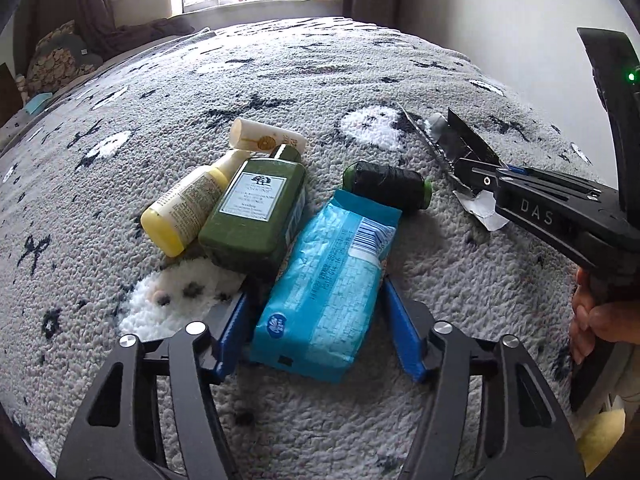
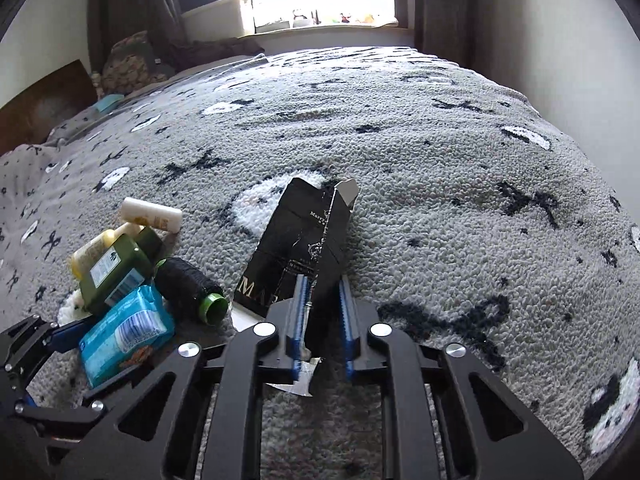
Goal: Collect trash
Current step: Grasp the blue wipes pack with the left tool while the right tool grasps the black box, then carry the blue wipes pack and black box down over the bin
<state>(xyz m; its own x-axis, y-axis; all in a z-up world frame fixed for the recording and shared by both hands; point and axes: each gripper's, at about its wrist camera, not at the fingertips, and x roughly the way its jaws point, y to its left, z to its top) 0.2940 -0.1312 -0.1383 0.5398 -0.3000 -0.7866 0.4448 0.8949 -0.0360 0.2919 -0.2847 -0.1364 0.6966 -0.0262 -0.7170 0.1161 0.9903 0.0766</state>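
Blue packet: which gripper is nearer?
Left. The left gripper straddles the blue packet, one jaw on each side. The right gripper is off to the packet's right, shut on the black carton.

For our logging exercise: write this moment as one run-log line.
left gripper: straddling blue plastic tissue pack | right gripper: shut on flattened black cardboard box | surface: grey patterned blanket

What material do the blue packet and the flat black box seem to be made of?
Blue packet: probably thin plastic film, glossy; it wrinkles and shines. Black box: likely printed cardboard, flattened; its torn edges show a pale grey-white inside.
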